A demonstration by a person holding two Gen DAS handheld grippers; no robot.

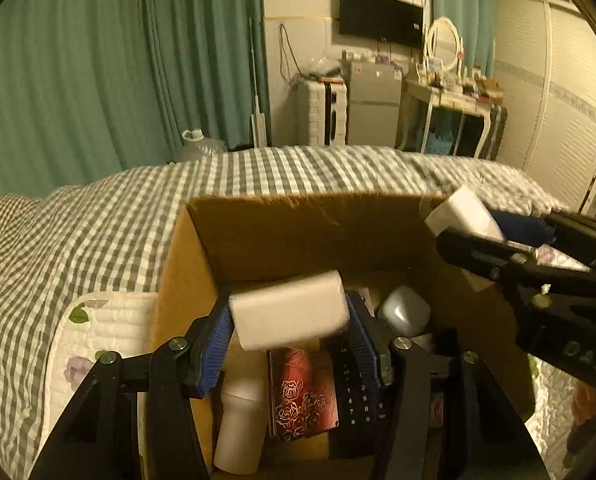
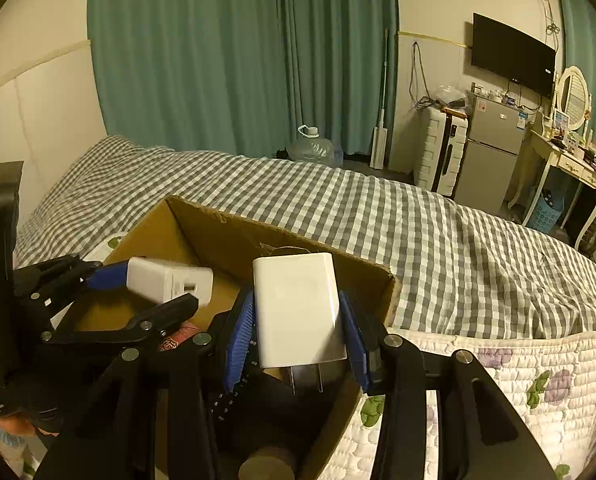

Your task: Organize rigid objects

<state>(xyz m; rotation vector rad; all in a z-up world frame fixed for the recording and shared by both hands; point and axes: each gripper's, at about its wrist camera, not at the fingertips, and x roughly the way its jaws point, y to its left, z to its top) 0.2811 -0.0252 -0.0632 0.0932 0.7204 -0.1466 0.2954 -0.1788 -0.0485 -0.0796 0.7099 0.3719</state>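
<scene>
An open cardboard box [image 1: 298,220] [image 2: 217,232] stands on the bed. Over it, my left gripper [image 1: 289,304] [image 2: 161,284] is shut on a white charger block [image 1: 289,320] [image 2: 169,282], held sideways between the blue pads. My right gripper [image 2: 297,300] [image 1: 474,226] is shut on a white plug adapter [image 2: 298,312] [image 1: 462,210] above the box's right side, with the adapter's prongs pointing back toward the camera. Inside the box lie a red rose-patterned case [image 1: 302,392], a black keypad device [image 1: 354,396], a white bottle [image 1: 241,420] and a small white rounded case [image 1: 404,310].
The box rests on a grey-checked bedspread [image 2: 418,232] beside a quilted floral mat [image 2: 498,380] [image 1: 97,332]. Beyond the bed are green curtains, a water jug [image 2: 312,148], a white suitcase, a small fridge [image 2: 490,152] and a dressing table.
</scene>
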